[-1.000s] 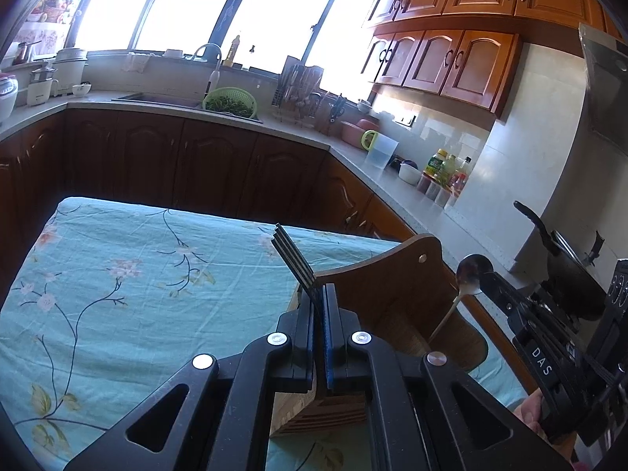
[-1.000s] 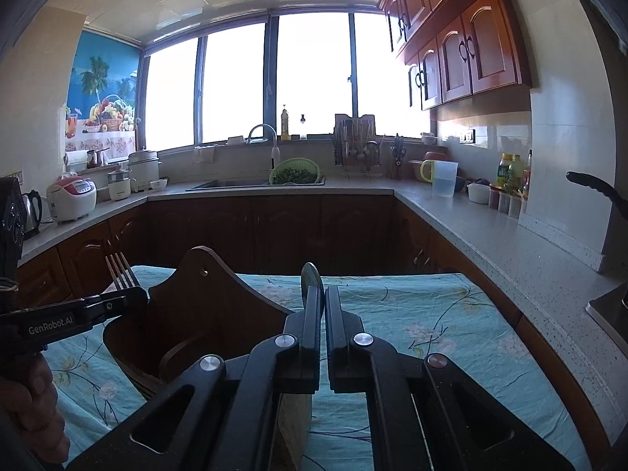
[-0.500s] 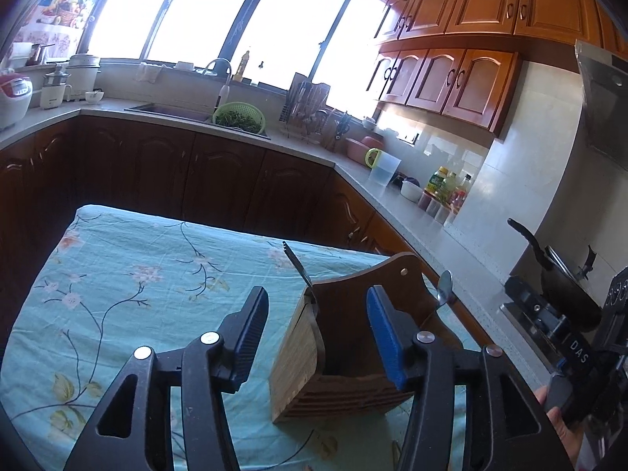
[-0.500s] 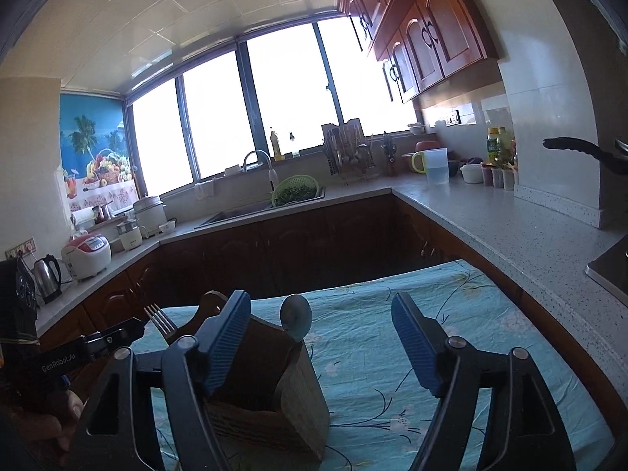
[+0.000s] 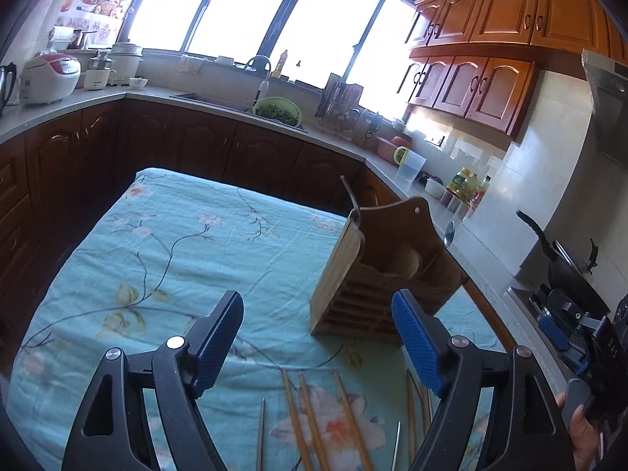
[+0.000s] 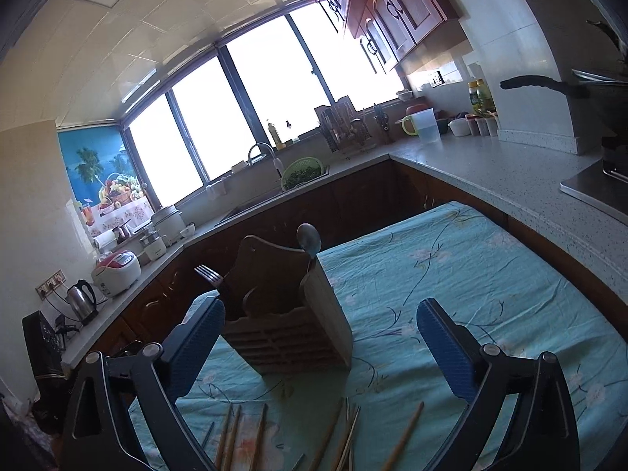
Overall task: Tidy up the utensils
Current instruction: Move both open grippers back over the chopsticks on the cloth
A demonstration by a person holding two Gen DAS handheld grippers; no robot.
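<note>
A wooden utensil holder [image 5: 376, 274] [image 6: 290, 314] stands on the teal floral tablecloth. A fork [image 5: 349, 196] [image 6: 210, 274] leans out of its one side and a spoon [image 5: 449, 233] [image 6: 309, 237] out of the other. Several wooden chopsticks [image 5: 310, 420] [image 6: 235, 439] and thin metal ones [image 5: 260, 431] lie on the cloth in front of the holder. My left gripper [image 5: 316, 298] hangs just short of the holder, jaws opening, nothing between them. My right gripper [image 6: 321, 306] faces the holder from the other side, jaws also opening and empty. Its body [image 5: 569, 329] shows at the right of the left wrist view.
The table [image 5: 176, 255] sits inside a U-shaped kitchen counter [image 6: 510, 172] with dark cabinets. A pan [image 5: 565, 263] rests on the stove at right. A kettle [image 6: 80, 300] and rice cooker [image 6: 117, 272] stand on the left counter. A hand [image 5: 581, 431] holds the right gripper.
Both grippers were shut on the fork and the spoon over the holder. They have let go, opened wide and drawn back. The chopsticks have come into view.
</note>
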